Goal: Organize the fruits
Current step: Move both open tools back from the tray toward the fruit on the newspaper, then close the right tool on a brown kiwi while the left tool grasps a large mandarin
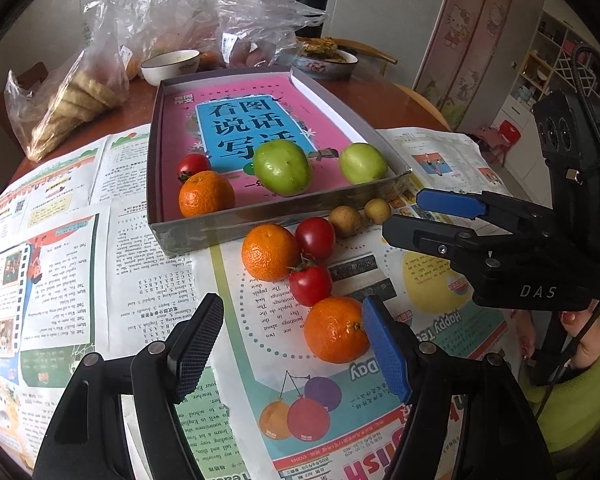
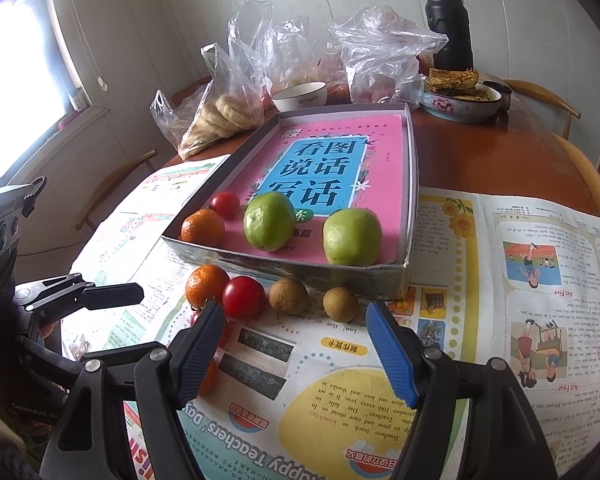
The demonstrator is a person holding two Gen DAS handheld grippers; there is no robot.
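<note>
While both claws hang above the newspaper (image 2: 452, 240), the left gripper (image 1: 292, 344) and right gripper (image 2: 296, 344) stand partly open, holding nothing. Inside the shallow box (image 1: 284, 216): two green fruits (image 1: 282, 167), one orange (image 1: 206, 194), one tomato (image 1: 193, 166). Loose fruit lies outside at the box's 6 o'clock: oranges (image 1: 270, 252), tomatoes (image 1: 315, 237), two brown longans (image 2: 288, 296).

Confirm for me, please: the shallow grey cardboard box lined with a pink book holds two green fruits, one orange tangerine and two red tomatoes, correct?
Not quite: the shallow grey cardboard box holds only one red tomato, beside the orange tangerine and two green fruits. The left wrist view shows it; the other tomatoes lie outside on the newspaper.
</note>
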